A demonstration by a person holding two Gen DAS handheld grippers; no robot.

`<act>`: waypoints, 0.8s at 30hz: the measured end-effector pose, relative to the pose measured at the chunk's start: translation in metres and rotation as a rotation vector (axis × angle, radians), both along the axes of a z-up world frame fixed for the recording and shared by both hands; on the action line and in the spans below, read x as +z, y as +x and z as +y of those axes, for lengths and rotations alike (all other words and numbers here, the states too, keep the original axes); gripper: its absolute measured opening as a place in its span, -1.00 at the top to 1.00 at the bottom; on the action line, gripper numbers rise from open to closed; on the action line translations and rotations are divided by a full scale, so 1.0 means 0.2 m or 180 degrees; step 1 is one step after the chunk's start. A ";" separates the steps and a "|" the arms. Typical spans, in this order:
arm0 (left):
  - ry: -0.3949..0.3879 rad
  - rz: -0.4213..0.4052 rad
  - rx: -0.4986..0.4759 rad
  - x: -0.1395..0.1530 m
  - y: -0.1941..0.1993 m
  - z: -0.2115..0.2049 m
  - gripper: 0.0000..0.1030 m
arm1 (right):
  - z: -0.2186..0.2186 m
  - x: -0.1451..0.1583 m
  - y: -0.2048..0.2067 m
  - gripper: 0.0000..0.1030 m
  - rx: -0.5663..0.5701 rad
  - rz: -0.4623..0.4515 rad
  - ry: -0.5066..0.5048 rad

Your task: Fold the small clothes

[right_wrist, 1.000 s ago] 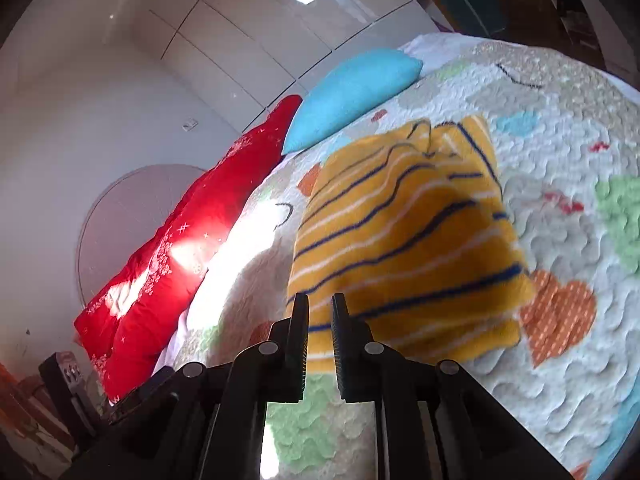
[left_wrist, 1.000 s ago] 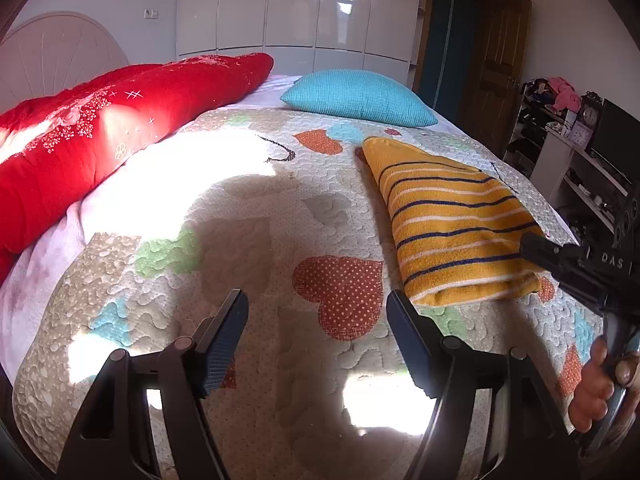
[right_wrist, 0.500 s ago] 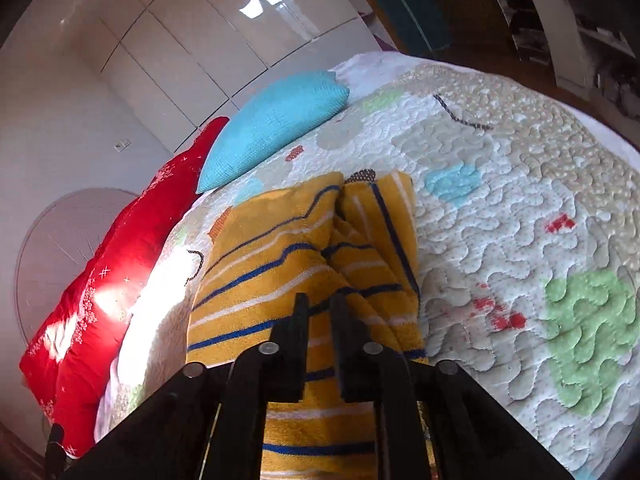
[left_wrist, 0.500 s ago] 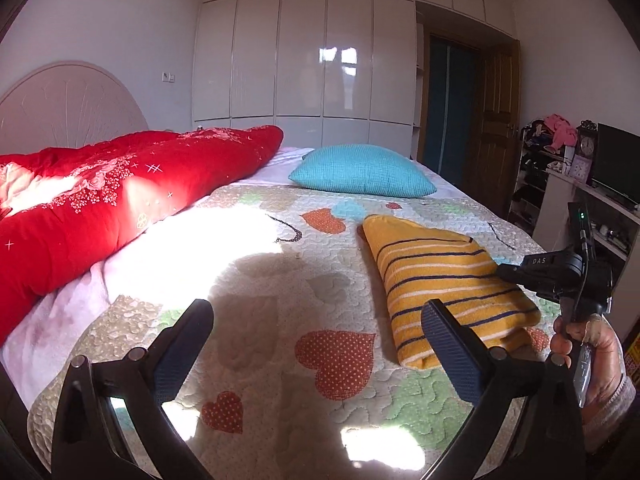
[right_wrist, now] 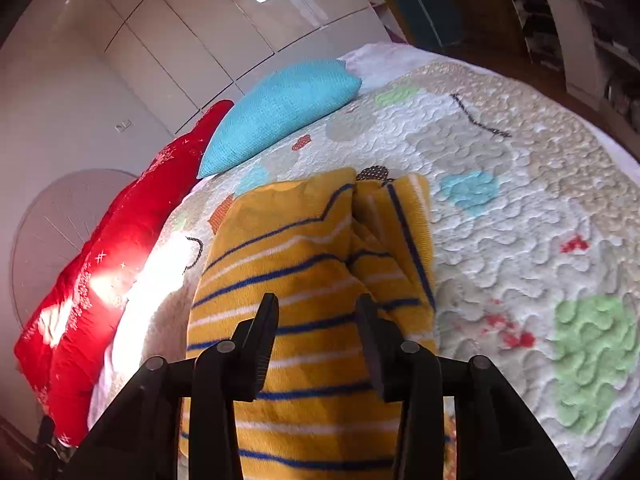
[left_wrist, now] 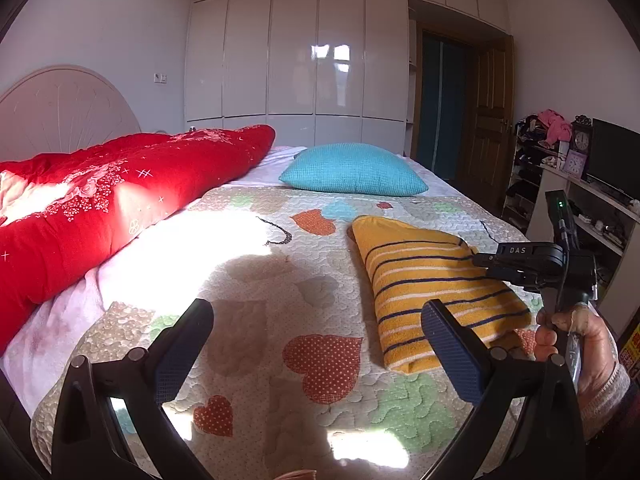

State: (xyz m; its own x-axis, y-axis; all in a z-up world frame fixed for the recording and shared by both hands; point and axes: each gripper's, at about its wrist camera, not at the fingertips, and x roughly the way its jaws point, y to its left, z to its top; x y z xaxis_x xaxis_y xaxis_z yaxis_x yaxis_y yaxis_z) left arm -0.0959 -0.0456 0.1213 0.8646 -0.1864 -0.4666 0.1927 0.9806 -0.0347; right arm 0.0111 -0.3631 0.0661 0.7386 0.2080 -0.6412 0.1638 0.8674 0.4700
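Observation:
A folded yellow garment with navy and white stripes (left_wrist: 436, 284) lies on the right half of the quilted bed (left_wrist: 248, 280). In the right wrist view the garment (right_wrist: 316, 280) fills the middle, with a fold seam running up its centre. My left gripper (left_wrist: 316, 336) is wide open and empty, held above the quilt to the left of the garment. My right gripper (right_wrist: 316, 320) is open and empty, hovering just above the garment's near half. In the left wrist view its body (left_wrist: 528, 260) shows over the garment's right edge, held by a hand.
A long red quilt roll (left_wrist: 112, 208) lies along the bed's left side. A turquoise pillow (left_wrist: 352, 170) sits at the far end. White wardrobes (left_wrist: 296, 52) stand behind the bed. Shelves with clutter and a screen (left_wrist: 580, 184) stand to the right of the bed.
My right gripper has opened and moved over the garment. My left gripper has opened wider and lifted back from the quilt.

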 end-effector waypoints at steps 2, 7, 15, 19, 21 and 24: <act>0.0085 0.0151 -0.0079 -0.04 0.03 -0.05 -1.00 | 0.01 0.02 -0.17 -0.23 -0.0017 -0.0032 -0.0185; 0.0268 0.0521 -0.0176 -0.17 0.06 -0.20 -1.00 | 0.00 -0.04 -0.50 -0.26 -0.0159 0.0126 -0.0360; 0.0551 0.0703 -0.0215 -0.25 0.06 -0.32 -1.00 | 0.06 -0.11 -0.69 -0.32 -0.0245 0.0282 -0.0526; 0.0584 0.0777 -0.0214 -0.27 0.07 -0.33 -1.00 | 0.13 -0.12 -0.66 -0.33 -0.0194 0.0315 -0.0722; 0.0610 0.0810 -0.0206 -0.28 0.08 -0.33 -1.00 | 0.17 -0.11 -0.66 -0.33 -0.0162 0.0307 -0.0839; 0.0629 0.0865 -0.0188 -0.30 0.09 -0.32 -1.00 | 0.20 -0.11 -0.65 -0.37 -0.0149 0.0307 -0.0947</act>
